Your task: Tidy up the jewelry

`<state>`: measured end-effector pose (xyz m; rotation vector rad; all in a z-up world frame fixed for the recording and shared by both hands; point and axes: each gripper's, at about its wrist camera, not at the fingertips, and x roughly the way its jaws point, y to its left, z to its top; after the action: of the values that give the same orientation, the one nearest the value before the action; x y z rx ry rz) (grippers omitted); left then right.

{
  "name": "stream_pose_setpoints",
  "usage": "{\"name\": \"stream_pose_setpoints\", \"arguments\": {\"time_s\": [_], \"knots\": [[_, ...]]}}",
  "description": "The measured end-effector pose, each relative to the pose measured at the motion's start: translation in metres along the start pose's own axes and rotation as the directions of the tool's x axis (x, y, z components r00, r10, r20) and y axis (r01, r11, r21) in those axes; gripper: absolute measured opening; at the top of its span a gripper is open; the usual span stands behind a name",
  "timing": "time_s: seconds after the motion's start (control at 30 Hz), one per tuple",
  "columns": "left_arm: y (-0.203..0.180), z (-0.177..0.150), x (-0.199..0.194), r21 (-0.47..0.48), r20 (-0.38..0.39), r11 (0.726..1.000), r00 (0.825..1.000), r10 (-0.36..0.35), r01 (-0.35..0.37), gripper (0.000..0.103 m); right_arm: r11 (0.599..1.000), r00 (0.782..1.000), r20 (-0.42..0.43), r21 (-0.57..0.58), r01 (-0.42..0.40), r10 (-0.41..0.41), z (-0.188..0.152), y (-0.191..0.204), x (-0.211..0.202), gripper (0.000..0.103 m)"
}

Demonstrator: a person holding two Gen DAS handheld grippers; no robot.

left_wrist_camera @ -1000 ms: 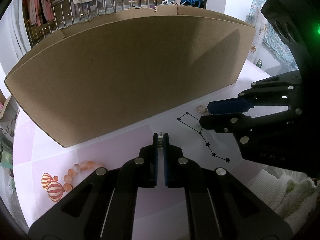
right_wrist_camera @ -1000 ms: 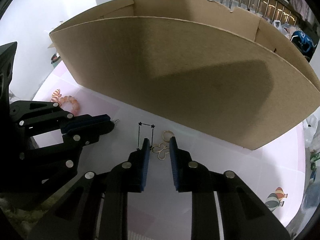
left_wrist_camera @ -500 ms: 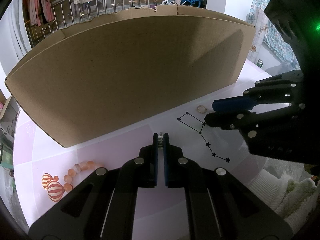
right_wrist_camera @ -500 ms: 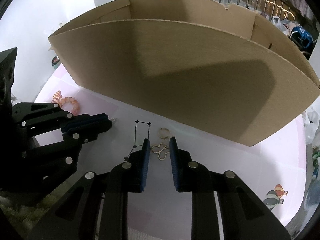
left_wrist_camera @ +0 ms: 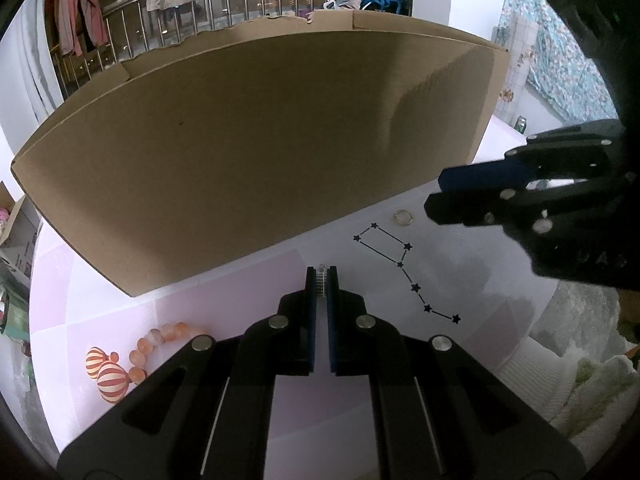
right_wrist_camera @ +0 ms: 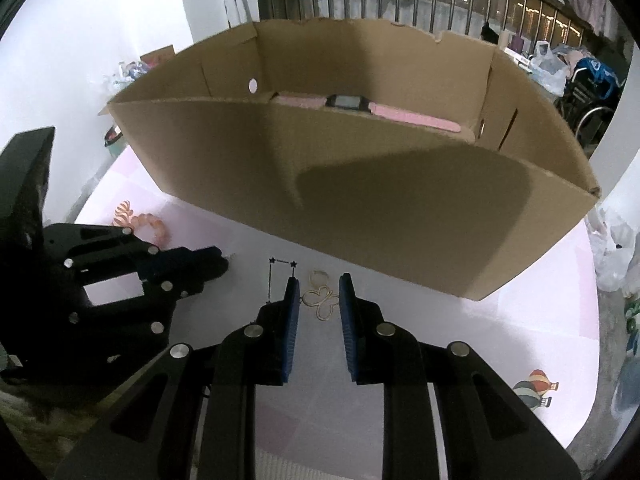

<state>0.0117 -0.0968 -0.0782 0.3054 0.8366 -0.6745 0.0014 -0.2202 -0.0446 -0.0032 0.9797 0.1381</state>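
Pale pink-and-white tabletop (right_wrist_camera: pixel 460 332) runs up to a big open brown cardboard box (right_wrist_camera: pixel 400 208) ahead of both grippers, a pink-strapped watch (right_wrist_camera: pixel 348 102) lying inside. Left gripper (left_wrist_camera: pixel 321 276) is clamped tight on a small silver trinket (left_wrist_camera: pixel 321 280). Right gripper (right_wrist_camera: pixel 319 292) hangs part-open and empty, a gold butterfly-shaped wire piece (right_wrist_camera: pixel 322 300) on the table between its tips, a thin gold ring (right_wrist_camera: pixel 319 277) just beyond.

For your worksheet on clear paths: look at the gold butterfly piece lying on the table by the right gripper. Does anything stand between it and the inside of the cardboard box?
Yes. The near wall of the cardboard box rises between the gold butterfly piece and the box's inside. The right gripper would probably have to lift the piece over that wall's top edge. Nothing else visible blocks the way.
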Motion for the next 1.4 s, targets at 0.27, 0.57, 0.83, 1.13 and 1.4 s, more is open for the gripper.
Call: {"name": "stream_pose_setpoints", "arguments": {"time_s": [0.27, 0.57, 0.83, 1.13, 1.4], "knots": [[0.002, -0.001, -0.007, -0.010, 0.003, 1.000, 1.000, 0.005, -0.005, 0.004, 1.000, 0.999, 0.046, 0.004, -0.010, 0.010, 0.000, -0.001, -0.021, 0.020], [0.012, 0.019, -0.063, -0.026, 0.133, 0.999, 0.991, -0.018, 0.022, 0.004, 0.995, 0.983, 0.160, 0.016, -0.099, 0.095, 0.021, -0.008, -0.064, 0.020], [0.025, 0.078, -0.099, -0.004, 0.293, 1.000, 0.956, -0.004, 0.005, 0.004, 0.992, 0.947, 0.298, 0.005, -0.130, 0.123, 0.074, -0.019, -0.087, 0.020], [0.053, 0.149, -0.030, -0.130, 0.154, 0.988, 0.983, 0.098, -0.079, 0.004, 0.990, 0.989, 0.129, 0.109, -0.091, 0.077, 0.142, -0.055, -0.016, 0.020], [0.072, 0.152, -0.003, -0.209, 0.058, 0.970, 0.989, 0.137, -0.122, 0.014, 0.987, 0.996, 0.072, 0.148, -0.059, 0.049, 0.152, -0.055, 0.008, 0.027]]}}
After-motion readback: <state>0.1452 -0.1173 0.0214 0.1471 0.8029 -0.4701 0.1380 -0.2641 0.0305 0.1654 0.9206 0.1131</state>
